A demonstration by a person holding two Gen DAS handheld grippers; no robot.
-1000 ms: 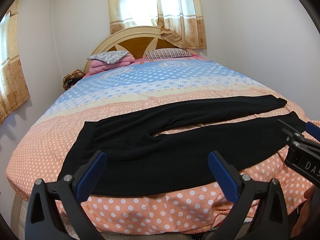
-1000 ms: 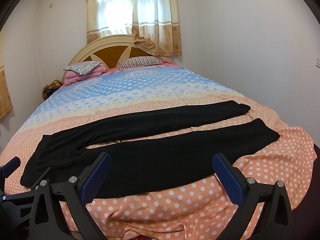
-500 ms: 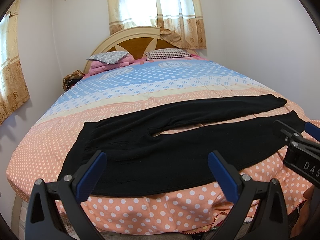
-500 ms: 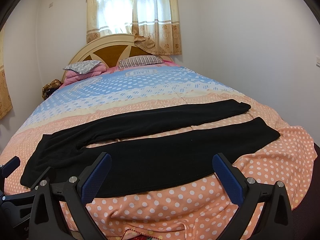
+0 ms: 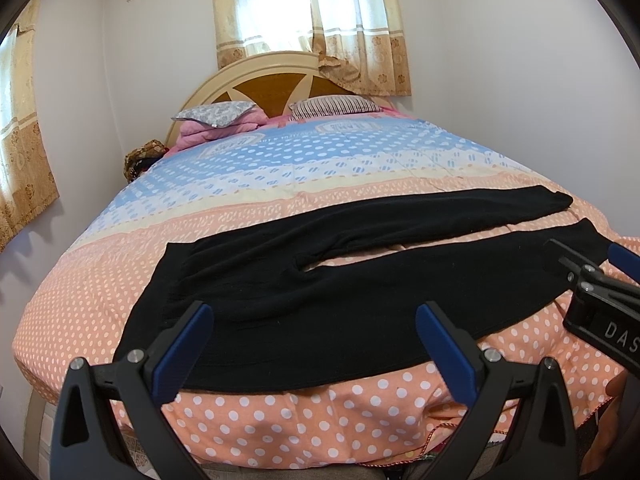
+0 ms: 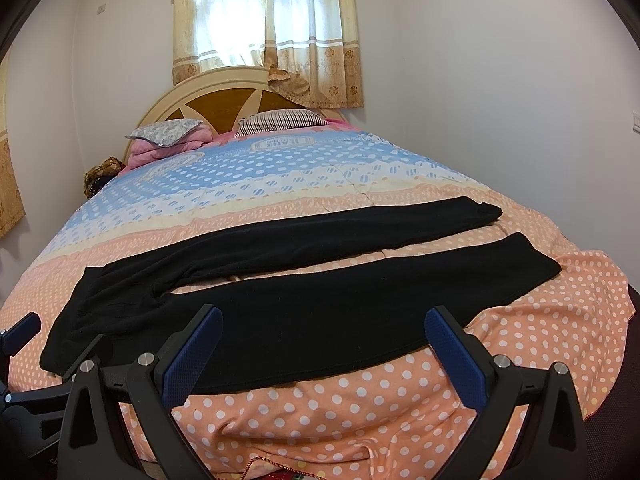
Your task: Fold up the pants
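Black pants (image 5: 320, 312) lie flat across the near end of the bed, on the polka-dot bedspread (image 5: 300, 420). We hold both tools short of the bed's near edge, neither touching cloth.

Left gripper (image 5: 314, 344): jaws wide, nothing between them. Straight ahead of its gap sits the seat and upper near leg of the pants. The waistband end lies just past its left finger; the crotch split is ahead, slightly beyond the gap. The two legs run off past its right finger, apart from each other, with a strip of bedspread showing between.

Right gripper (image 6: 324, 348): jaws wide, empty as well. The near leg fills the space ahead of its gap; the far leg lies beyond it. Both cuffs end past its right finger, the waistband well past its left.

Each tool shows at the edge of the other's view.

Far beyond both gaps: pillows (image 6: 280, 120), headboard (image 5: 276, 88), curtained window (image 6: 264, 32).
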